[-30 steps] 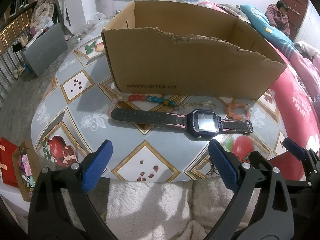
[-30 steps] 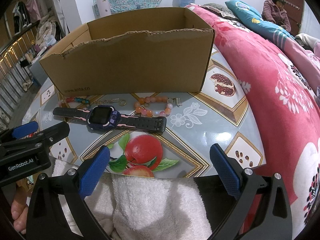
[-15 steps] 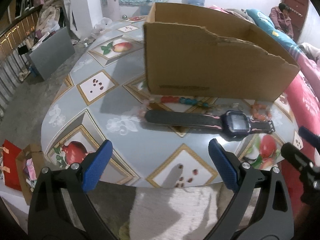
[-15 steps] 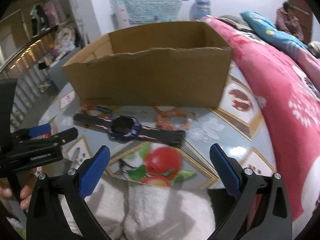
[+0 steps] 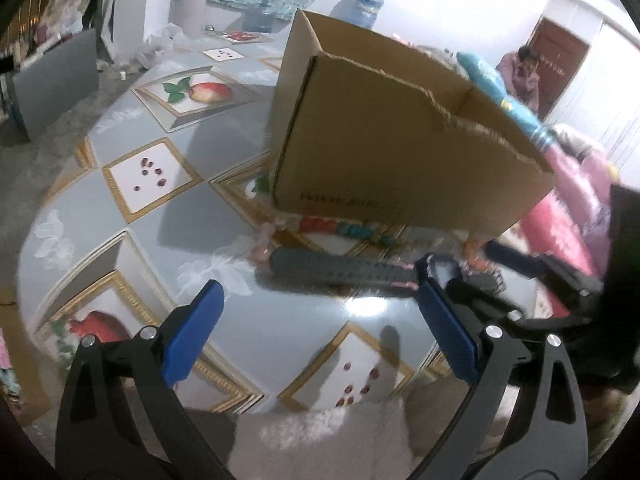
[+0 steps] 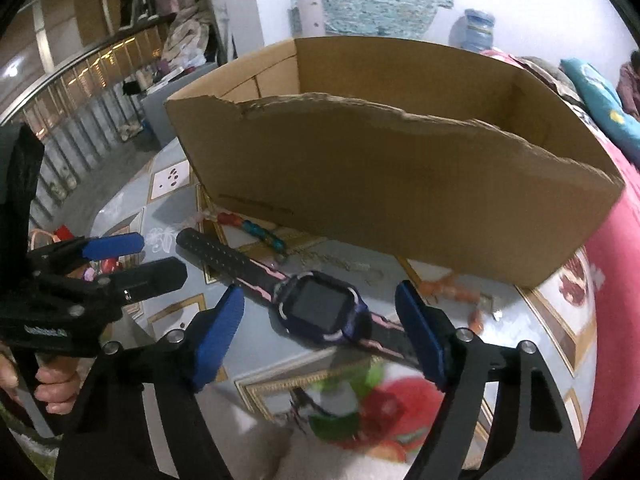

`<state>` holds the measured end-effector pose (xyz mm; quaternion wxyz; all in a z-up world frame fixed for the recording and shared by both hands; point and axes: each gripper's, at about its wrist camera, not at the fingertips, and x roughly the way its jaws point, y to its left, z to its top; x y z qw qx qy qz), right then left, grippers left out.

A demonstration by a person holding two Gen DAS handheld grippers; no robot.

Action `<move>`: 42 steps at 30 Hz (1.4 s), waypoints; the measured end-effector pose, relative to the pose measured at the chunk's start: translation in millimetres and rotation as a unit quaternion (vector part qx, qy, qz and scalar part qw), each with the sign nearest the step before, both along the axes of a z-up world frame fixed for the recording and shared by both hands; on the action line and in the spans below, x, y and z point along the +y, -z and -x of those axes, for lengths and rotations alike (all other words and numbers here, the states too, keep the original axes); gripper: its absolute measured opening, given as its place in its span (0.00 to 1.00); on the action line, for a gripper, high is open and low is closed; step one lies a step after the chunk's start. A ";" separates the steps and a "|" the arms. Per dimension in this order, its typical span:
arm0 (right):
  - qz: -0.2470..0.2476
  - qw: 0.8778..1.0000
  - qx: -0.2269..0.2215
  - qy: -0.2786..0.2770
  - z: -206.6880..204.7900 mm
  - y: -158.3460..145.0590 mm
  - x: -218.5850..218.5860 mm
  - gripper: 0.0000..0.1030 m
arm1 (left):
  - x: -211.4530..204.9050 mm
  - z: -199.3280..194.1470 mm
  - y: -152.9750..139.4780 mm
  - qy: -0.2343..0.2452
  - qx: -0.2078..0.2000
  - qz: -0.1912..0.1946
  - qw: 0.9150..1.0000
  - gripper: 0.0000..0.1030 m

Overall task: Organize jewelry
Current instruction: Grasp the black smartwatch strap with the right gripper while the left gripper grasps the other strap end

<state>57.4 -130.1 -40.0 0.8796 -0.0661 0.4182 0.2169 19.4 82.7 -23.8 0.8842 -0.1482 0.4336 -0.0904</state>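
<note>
Between the blue pads of the right gripper [image 6: 320, 320], low in the right wrist frame, sits the smartwatch [image 6: 324, 312]; its strap runs from upper left to lower right, crossing the gap at a slant. The jaws are closing around the watch face, the pads not yet touching it. Judging by this, the right hand is nearer. At frame bottom in its own view, the left gripper [image 5: 320, 328] is spread and empty, strap end [image 5: 340, 270] above. Behind stands the cardboard box [image 6: 400, 184].
</note>
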 end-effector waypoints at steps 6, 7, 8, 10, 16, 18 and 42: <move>-0.002 1.000 0.017 0.002 -6.1 12.9 1.9 0.56 | 8.2 -19.4 7.4 0.004 0.004 0.072 0.997 0.91; 0.000 1.000 0.015 0.004 -6.9 13.8 1.5 0.55 | 8.9 -21.0 7.3 0.005 0.004 0.074 0.997 0.91; 0.000 1.000 0.012 0.004 -6.7 14.1 0.8 0.54 | 9.0 -23.6 8.0 0.003 0.004 0.074 0.997 0.91; 0.001 1.000 0.014 0.004 -7.5 15.9 -0.9 0.53 | 10.3 -27.1 9.0 -0.001 0.008 0.081 0.997 0.91; -0.005 1.000 0.014 -0.001 -8.3 19.3 -4.4 0.53 | 16.3 -32.6 13.1 -0.010 0.012 0.131 0.991 0.91; -0.004 1.000 0.011 -0.004 -7.1 20.2 -3.7 0.53 | 17.4 -31.8 13.1 -0.009 0.011 0.143 0.990 0.89; -0.020 1.000 0.007 -0.016 -8.2 22.5 -12.9 0.53 | -16.7 -32.4 -1.9 0.005 -0.008 0.069 0.998 0.40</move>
